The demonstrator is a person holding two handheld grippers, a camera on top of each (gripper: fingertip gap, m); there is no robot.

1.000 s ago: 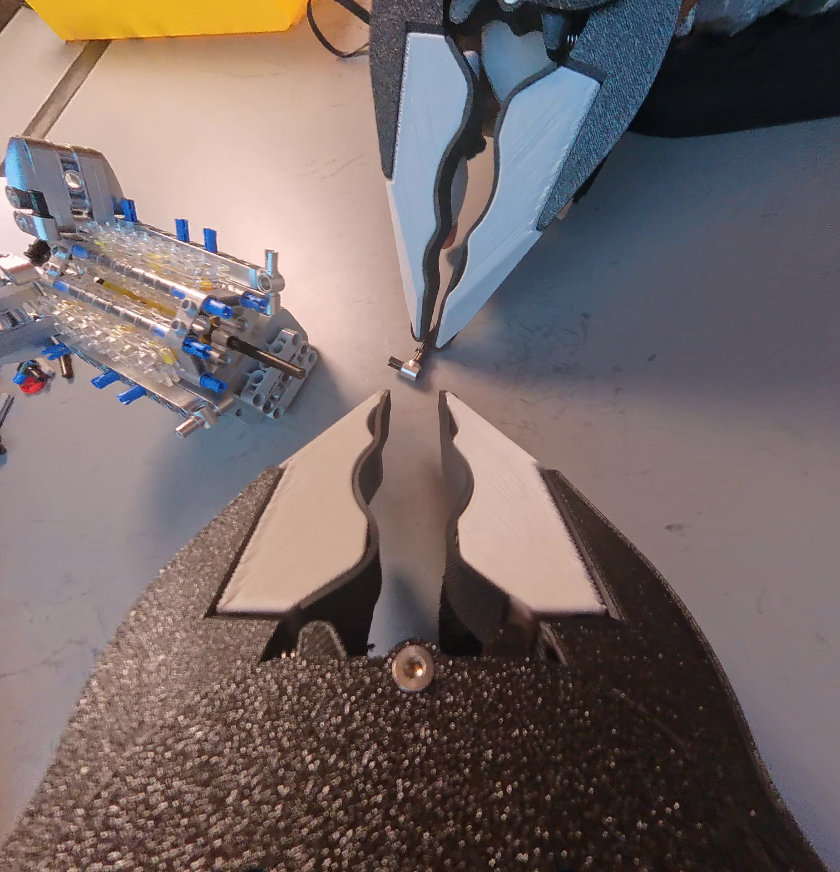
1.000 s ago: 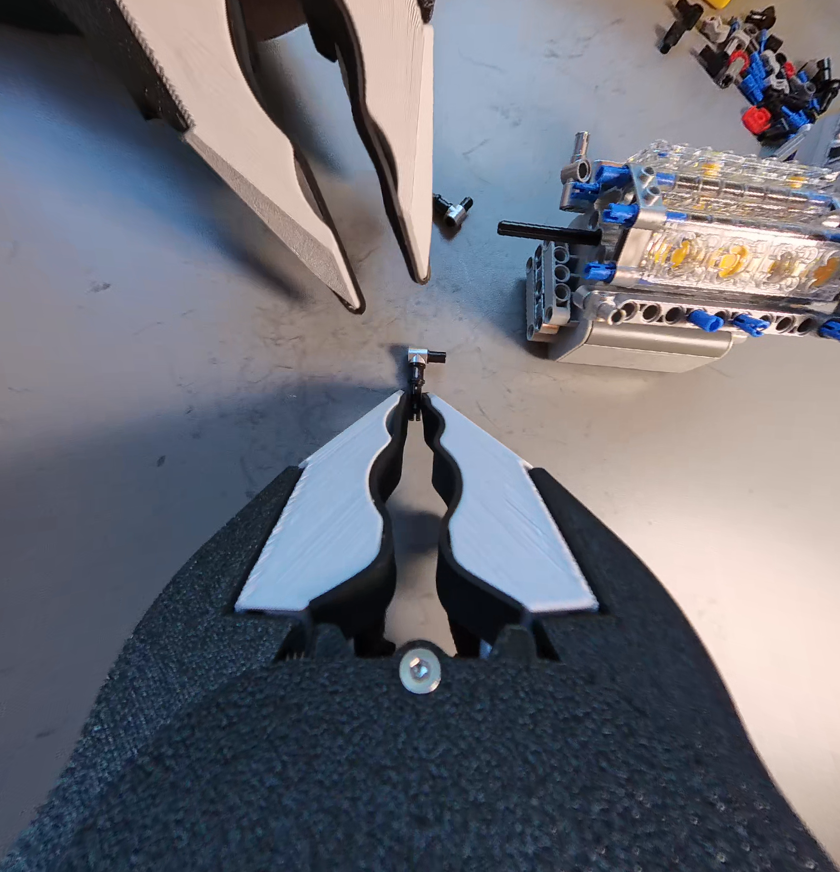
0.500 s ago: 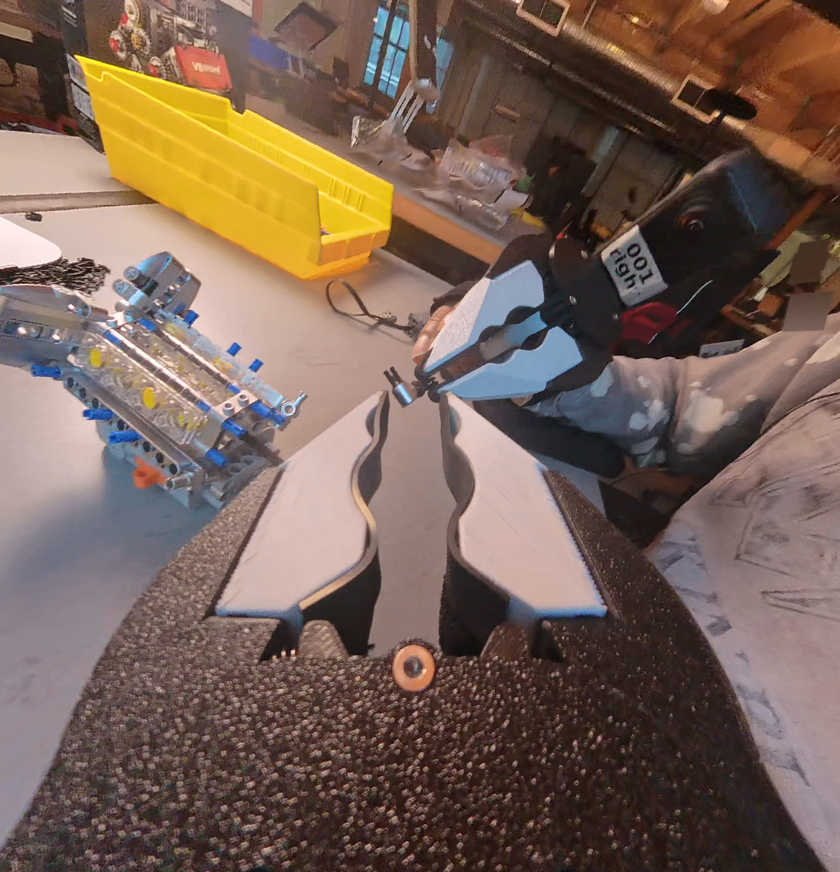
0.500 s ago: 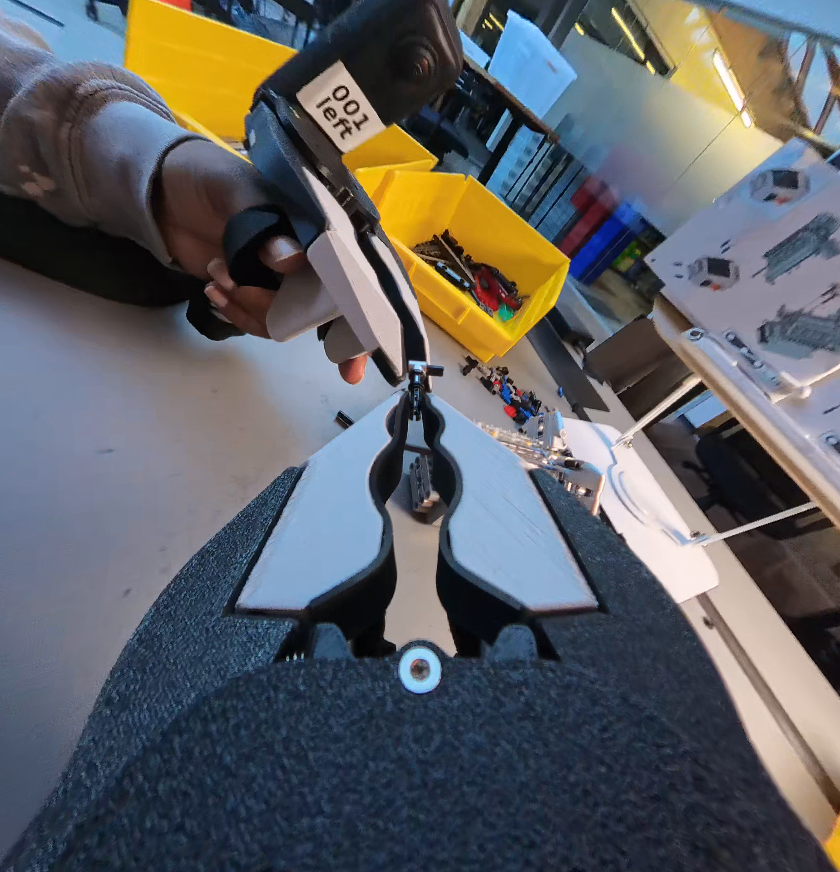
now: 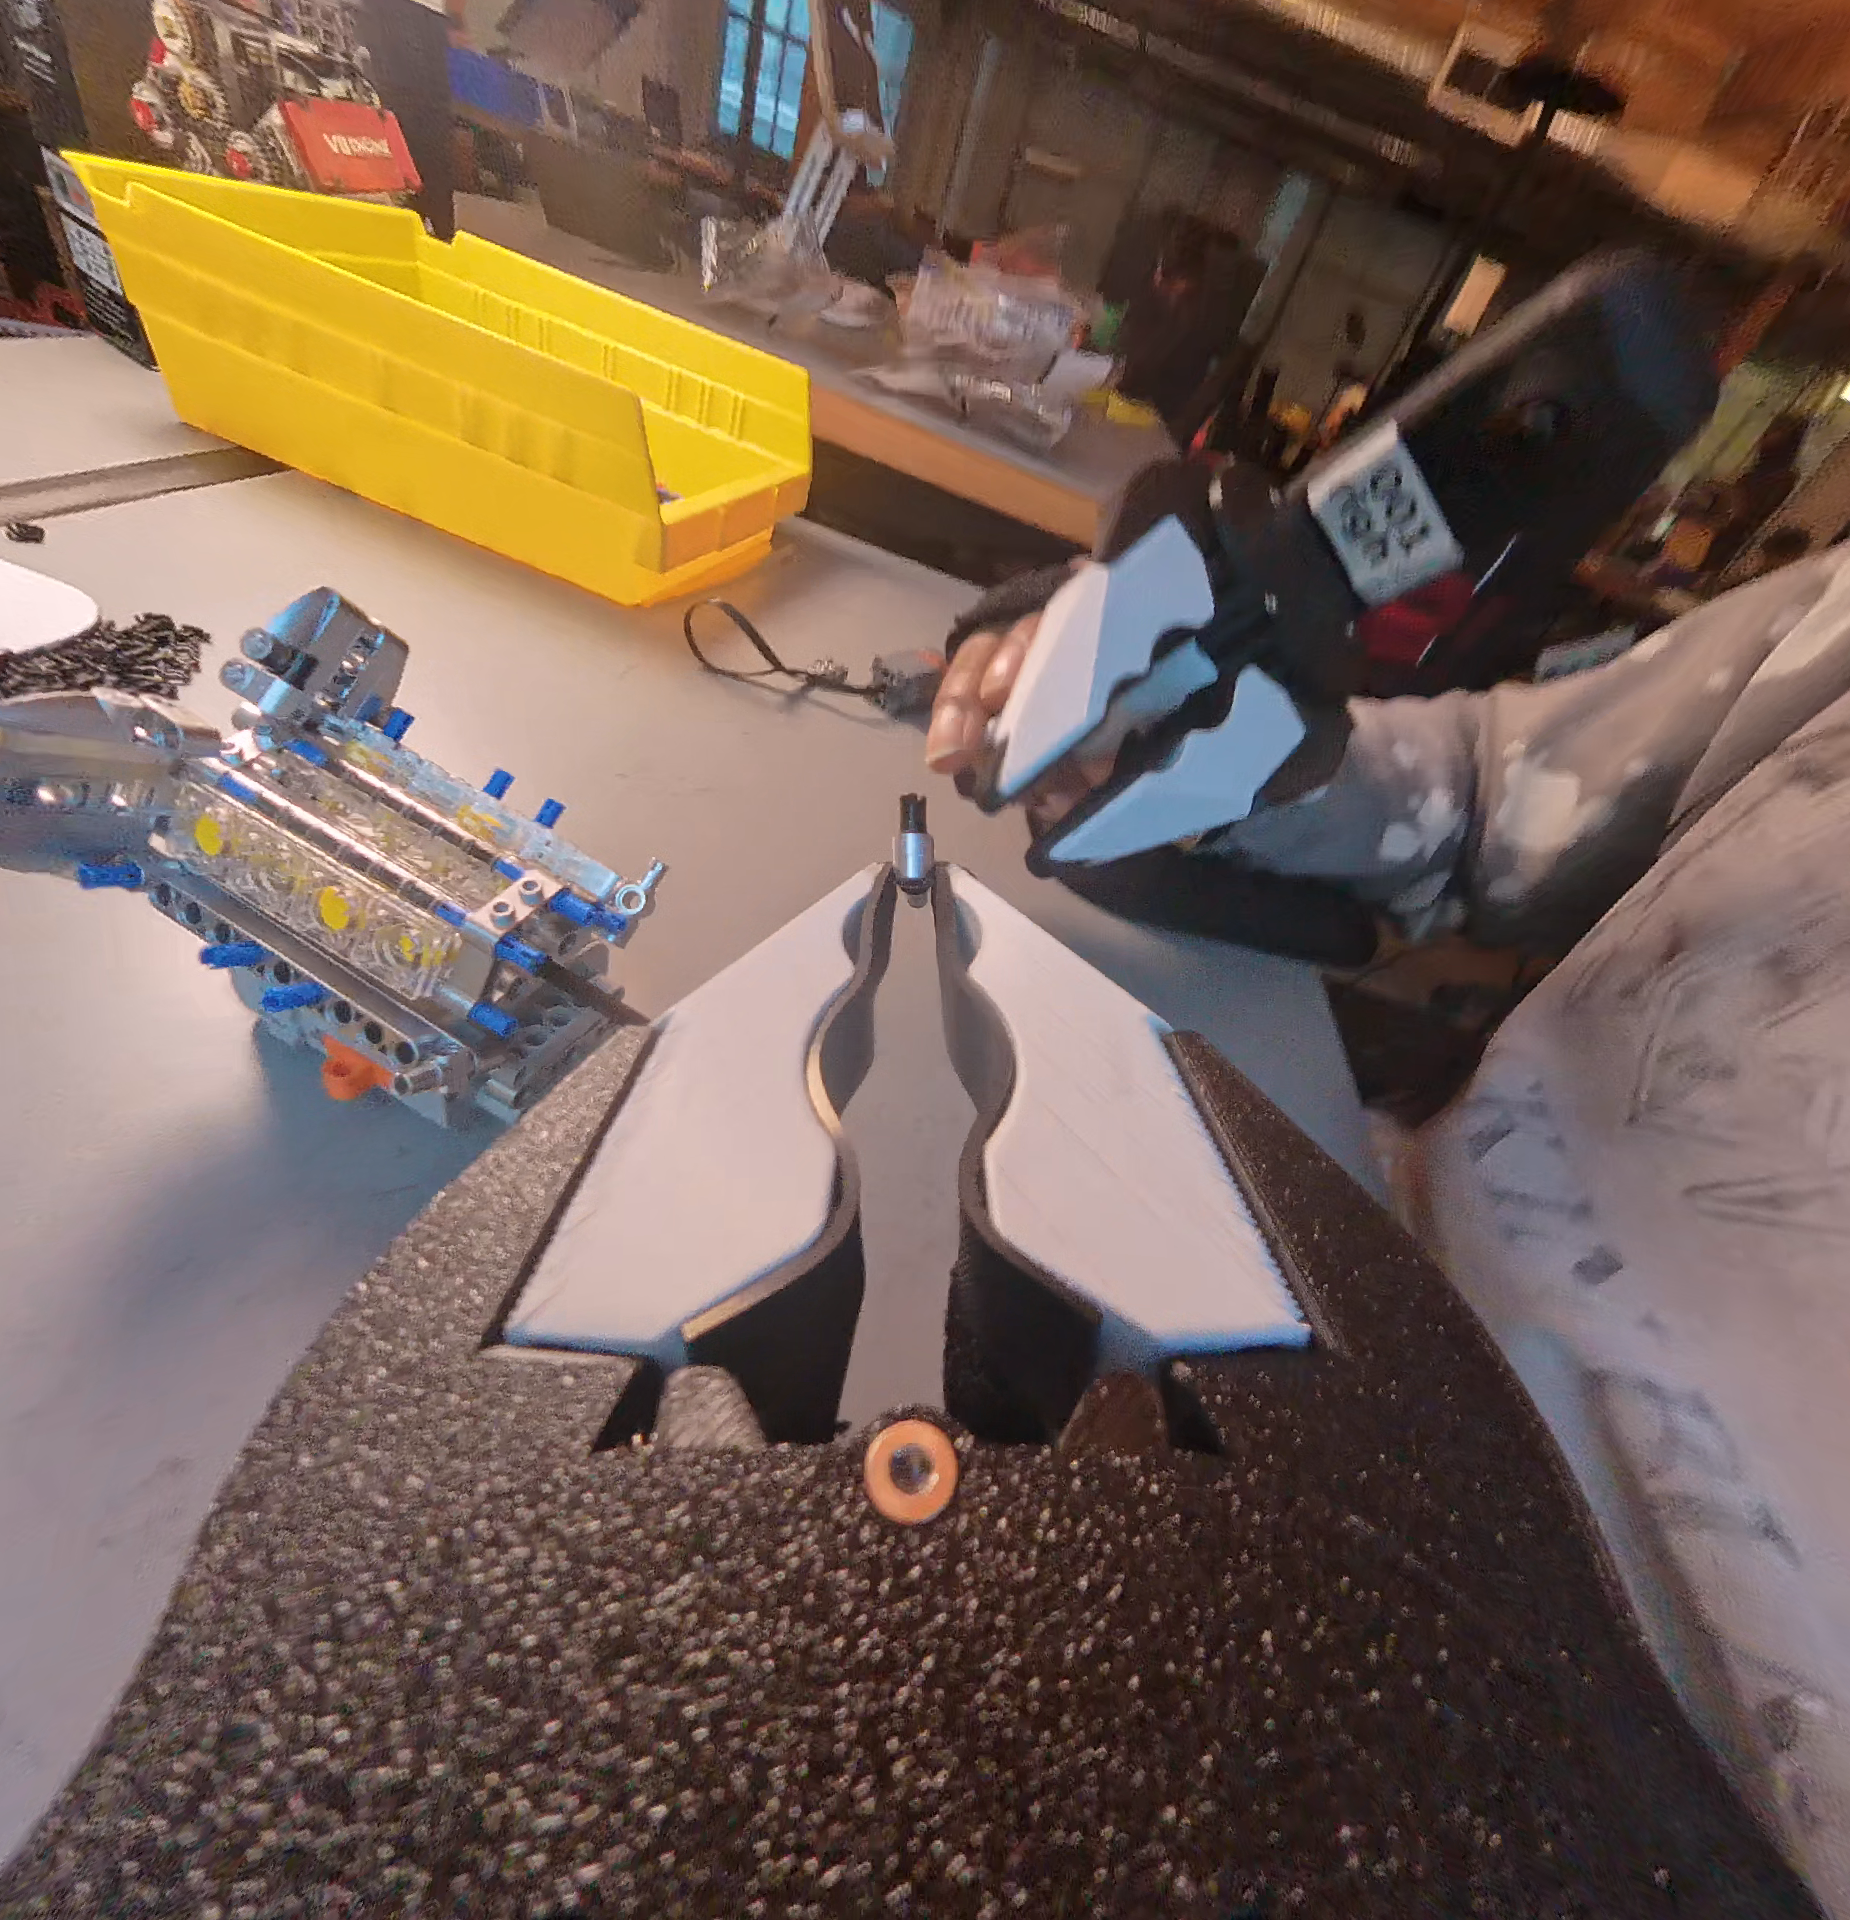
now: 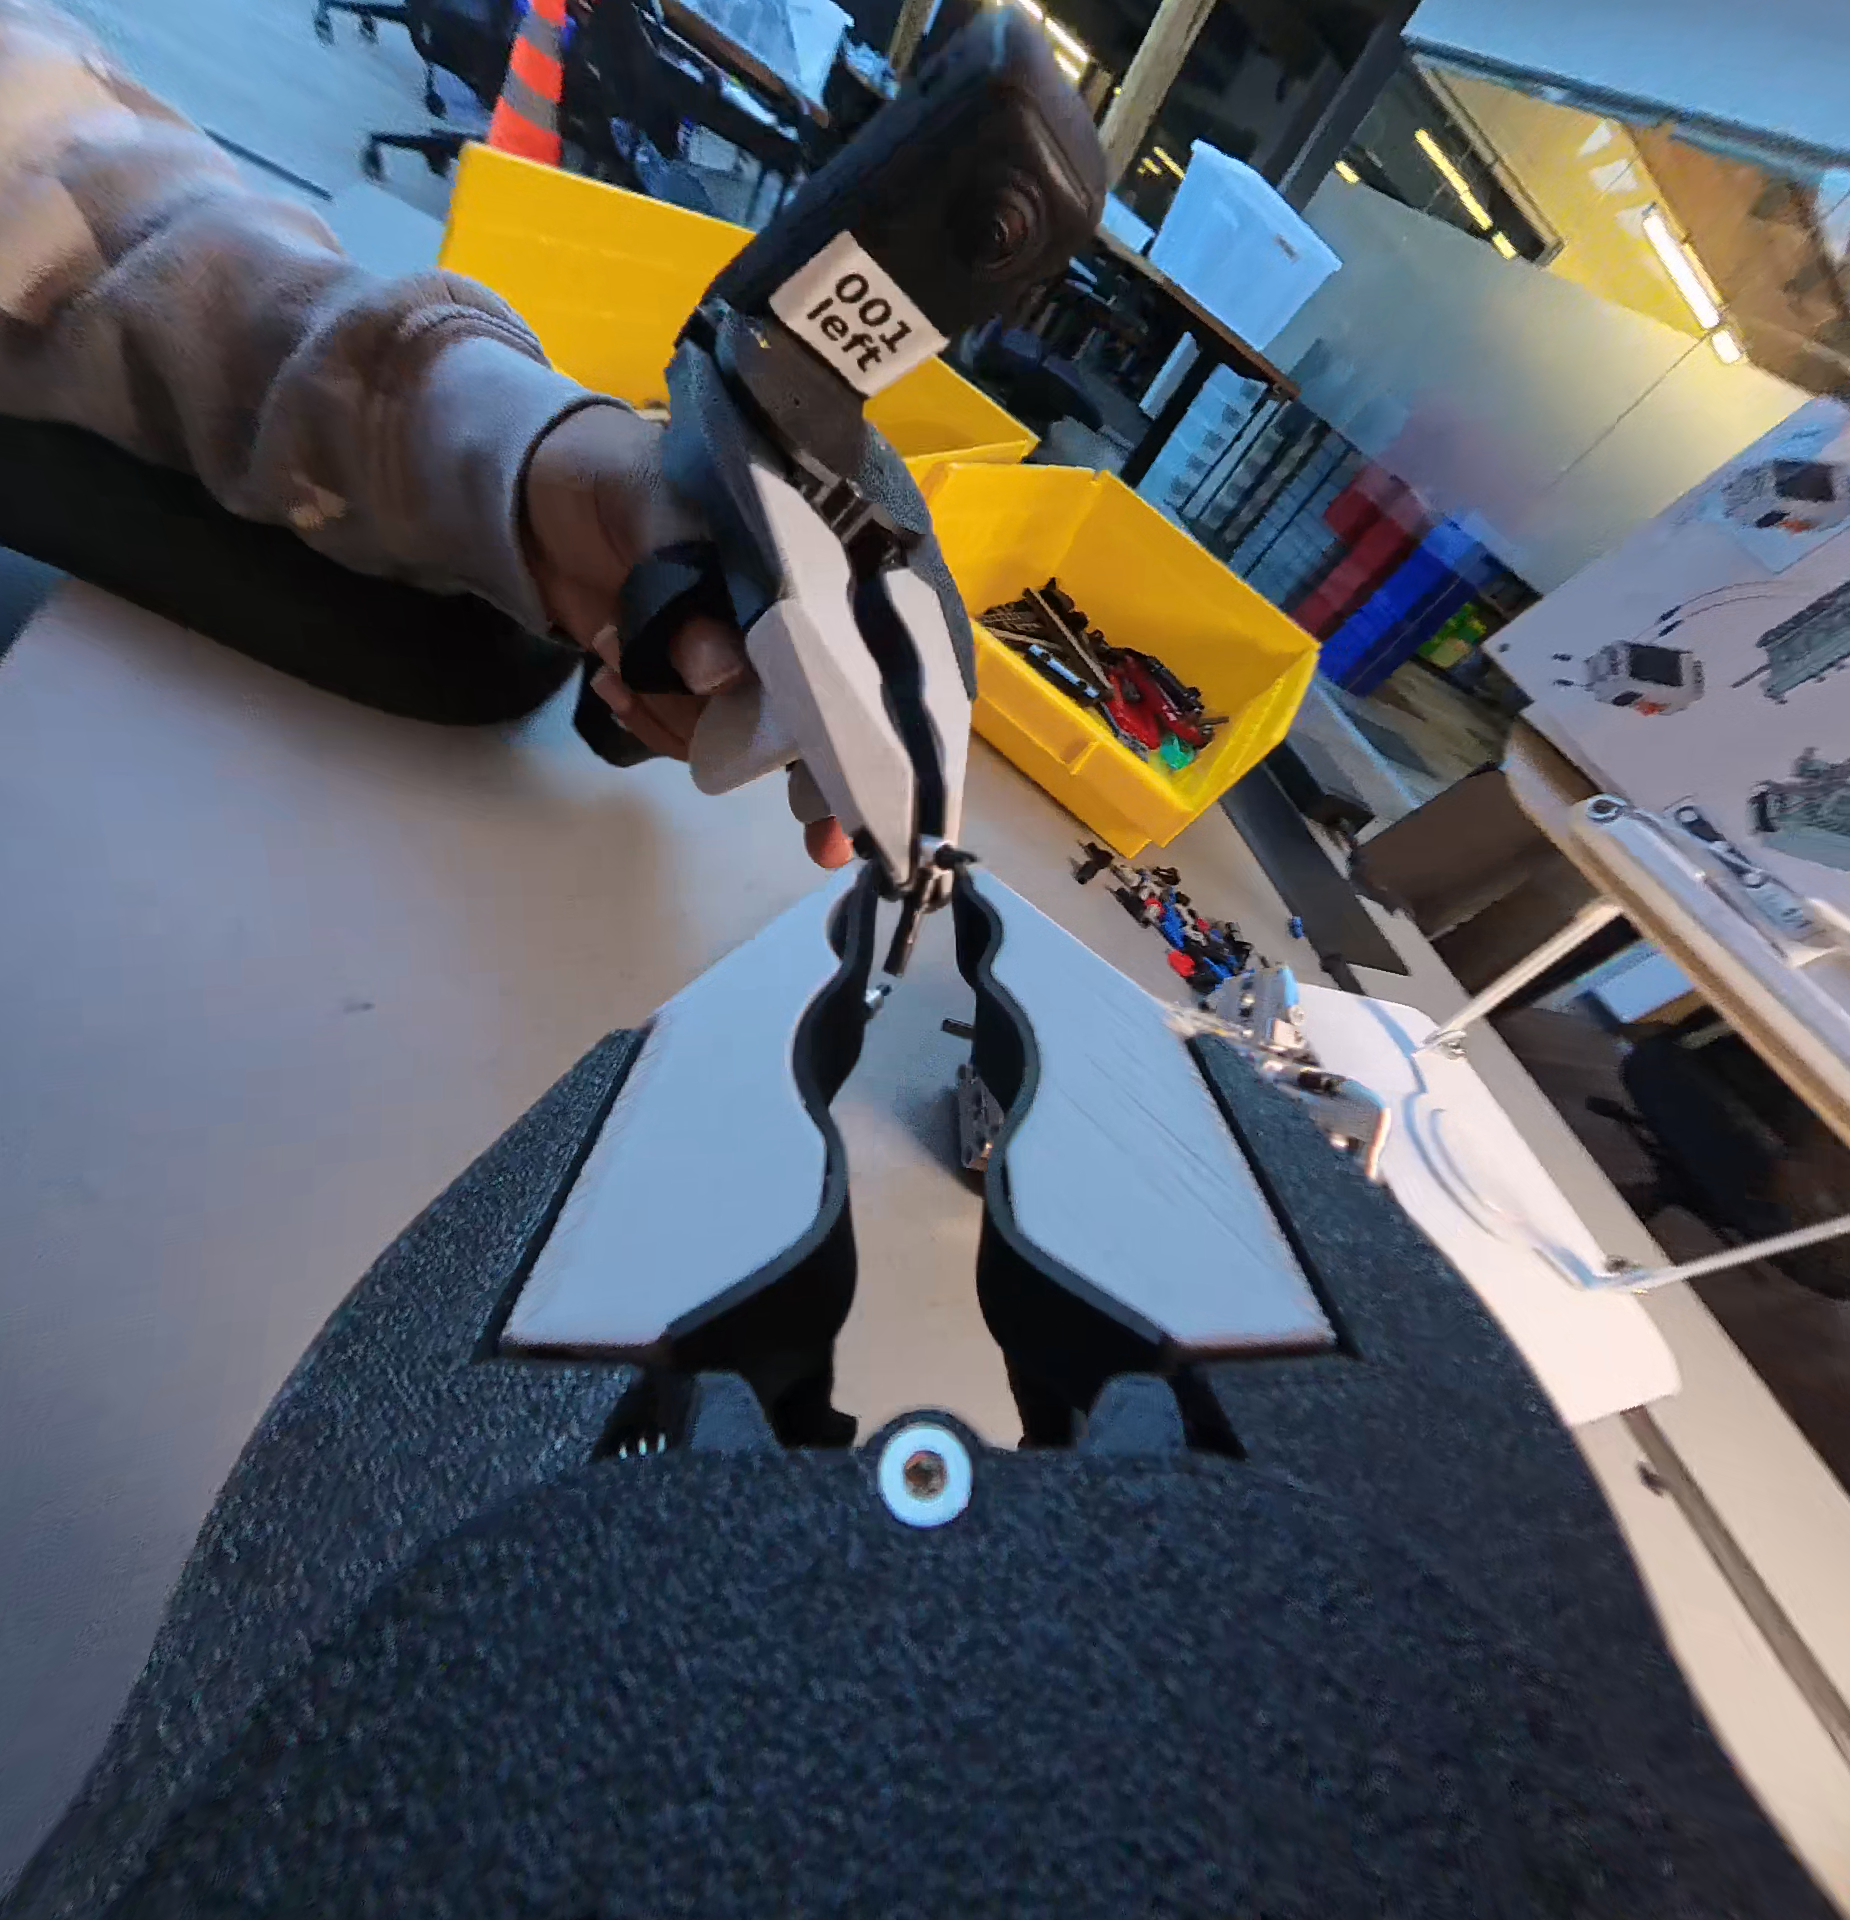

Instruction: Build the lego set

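One small silver-and-black connector pin (image 5: pixel 913 854) sits pinched between the tips of the left gripper (image 5: pixel 910 883), held up off the grey table (image 5: pixel 121 1195). Just beside it, the right gripper (image 5: pixel 1014 831) has its fingers parted, with nothing between them. On the table to the left lies a long grey-and-clear brick-built assembly with blue pins (image 5: pixel 308 862). Farther back stands a long yellow plastic bin (image 5: pixel 464 384), with a black cable (image 5: pixel 755 665) near its end.

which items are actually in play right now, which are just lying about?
In play: left gripper, shut on small silver-and-black pin; right gripper, open beside it.
Lying about: grey-and-clear brick model, long yellow plastic bin, black cable, loose small parts pile.
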